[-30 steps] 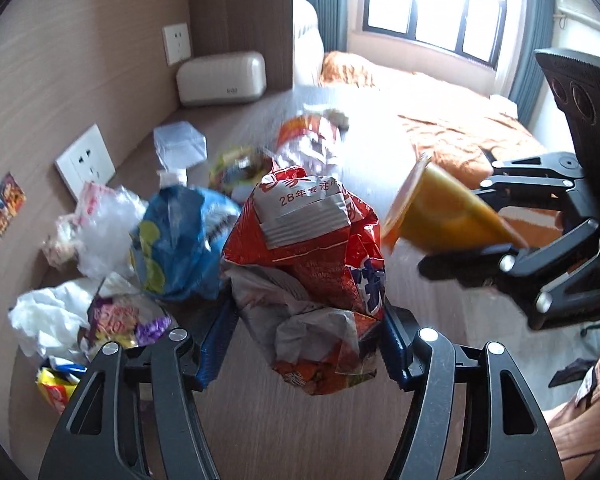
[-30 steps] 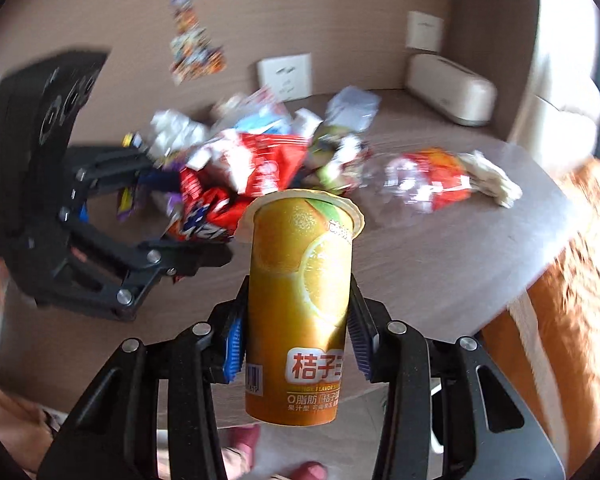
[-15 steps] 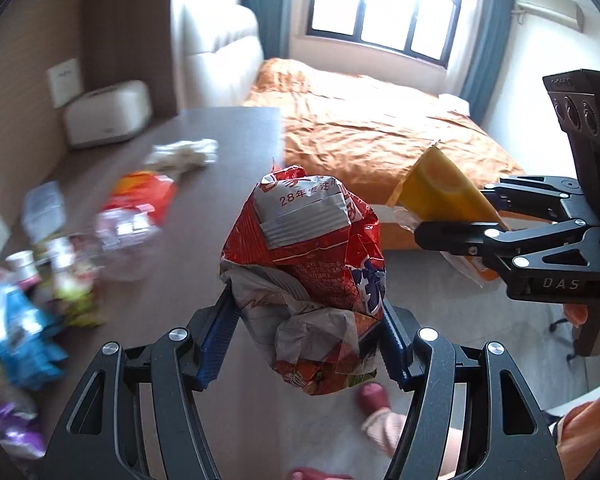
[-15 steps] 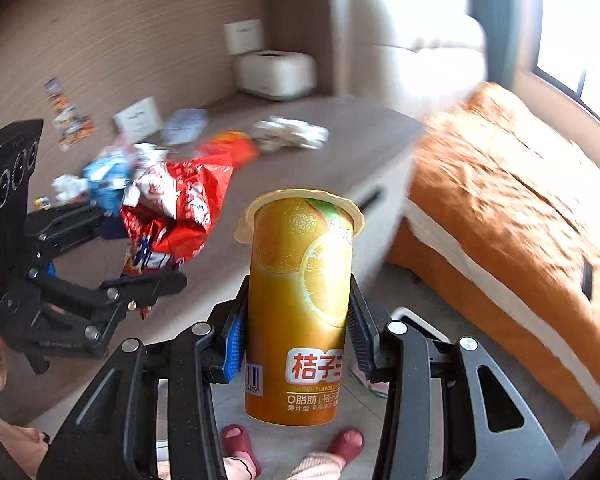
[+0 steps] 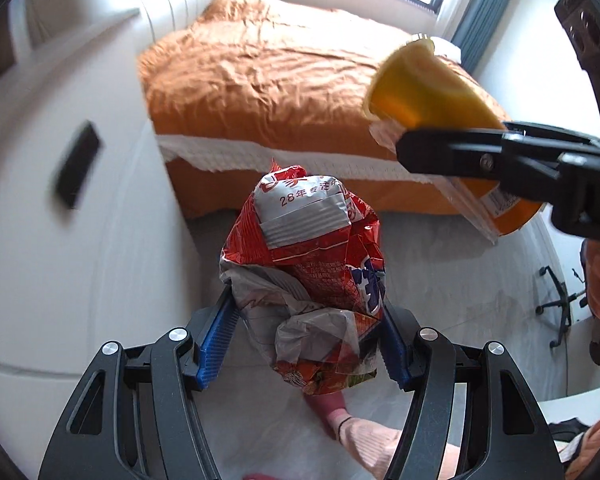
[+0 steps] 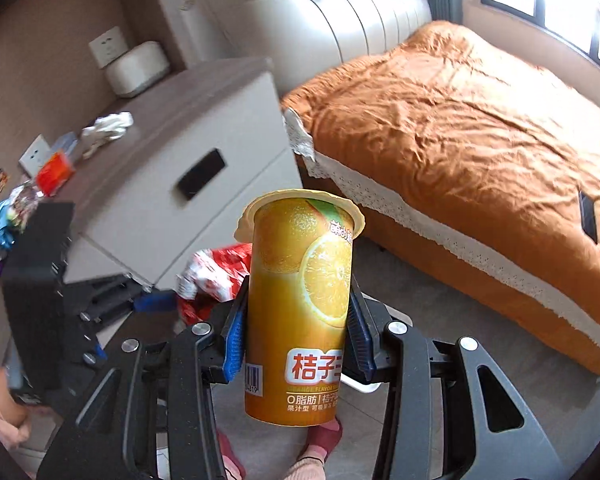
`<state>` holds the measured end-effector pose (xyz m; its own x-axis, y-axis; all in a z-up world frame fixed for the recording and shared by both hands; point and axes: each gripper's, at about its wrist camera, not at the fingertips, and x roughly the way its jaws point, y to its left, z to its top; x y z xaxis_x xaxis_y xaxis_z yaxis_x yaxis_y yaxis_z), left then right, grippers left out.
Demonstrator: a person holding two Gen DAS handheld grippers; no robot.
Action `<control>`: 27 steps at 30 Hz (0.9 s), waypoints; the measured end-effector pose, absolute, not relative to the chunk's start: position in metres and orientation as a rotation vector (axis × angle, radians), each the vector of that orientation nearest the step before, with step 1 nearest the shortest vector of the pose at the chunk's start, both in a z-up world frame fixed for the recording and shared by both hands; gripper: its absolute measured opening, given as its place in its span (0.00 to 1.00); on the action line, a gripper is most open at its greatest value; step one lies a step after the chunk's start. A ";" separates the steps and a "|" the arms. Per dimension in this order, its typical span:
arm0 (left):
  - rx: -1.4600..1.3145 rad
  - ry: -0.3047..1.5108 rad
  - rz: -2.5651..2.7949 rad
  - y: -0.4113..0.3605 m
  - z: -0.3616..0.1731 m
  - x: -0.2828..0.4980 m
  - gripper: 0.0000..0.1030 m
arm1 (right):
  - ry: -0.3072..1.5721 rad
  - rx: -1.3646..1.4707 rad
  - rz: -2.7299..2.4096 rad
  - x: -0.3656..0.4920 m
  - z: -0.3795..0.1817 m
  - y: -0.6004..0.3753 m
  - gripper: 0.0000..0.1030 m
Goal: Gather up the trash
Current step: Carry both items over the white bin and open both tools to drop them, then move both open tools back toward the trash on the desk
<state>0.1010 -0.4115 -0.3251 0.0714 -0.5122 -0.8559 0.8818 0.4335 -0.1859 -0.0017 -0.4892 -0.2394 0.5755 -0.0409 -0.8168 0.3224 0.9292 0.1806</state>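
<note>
My left gripper (image 5: 306,344) is shut on a crumpled red and silver snack bag (image 5: 312,264) and holds it above the grey floor. My right gripper (image 6: 296,332) is shut on an orange juice cup (image 6: 300,304), held upright in the air. The cup also shows in the left wrist view (image 5: 432,92), to the upper right, clamped in the right gripper (image 5: 480,160). The snack bag (image 6: 220,272) and the left gripper (image 6: 156,302) show in the right wrist view at lower left. Several wrappers (image 6: 52,168) lie on the cabinet top at far left.
A white bedside cabinet (image 6: 172,148) with a dark handle stands left. A bed with an orange cover (image 6: 480,112) fills the right. A white box (image 6: 136,68) sits on the cabinet. The person's feet in pink slippers (image 6: 320,440) are below. An office chair base (image 5: 560,304) stands right.
Both grippers have swung away from the cabinet top towards the floor and bed, each keeping its load. The trash pile has left the left wrist view.
</note>
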 end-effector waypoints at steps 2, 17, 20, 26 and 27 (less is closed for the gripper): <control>0.440 1.064 -1.112 -0.425 -0.353 0.107 0.61 | 0.958 0.344 -0.213 0.005 -0.269 -0.505 0.44; 0.499 1.269 -1.119 -0.492 -0.539 0.142 0.96 | 1.186 0.413 -0.159 0.032 -0.488 -0.574 0.96; 0.536 1.255 -1.100 -0.500 -0.538 0.143 0.96 | 1.197 0.427 -0.168 0.028 -0.495 -0.577 0.96; 0.506 1.227 -1.054 -0.487 -0.504 0.140 0.96 | 1.156 0.423 -0.164 0.026 -0.462 -0.574 0.96; 0.500 1.212 -1.038 -0.486 -0.489 0.139 0.96 | 1.144 0.418 -0.160 0.025 -0.449 -0.572 0.96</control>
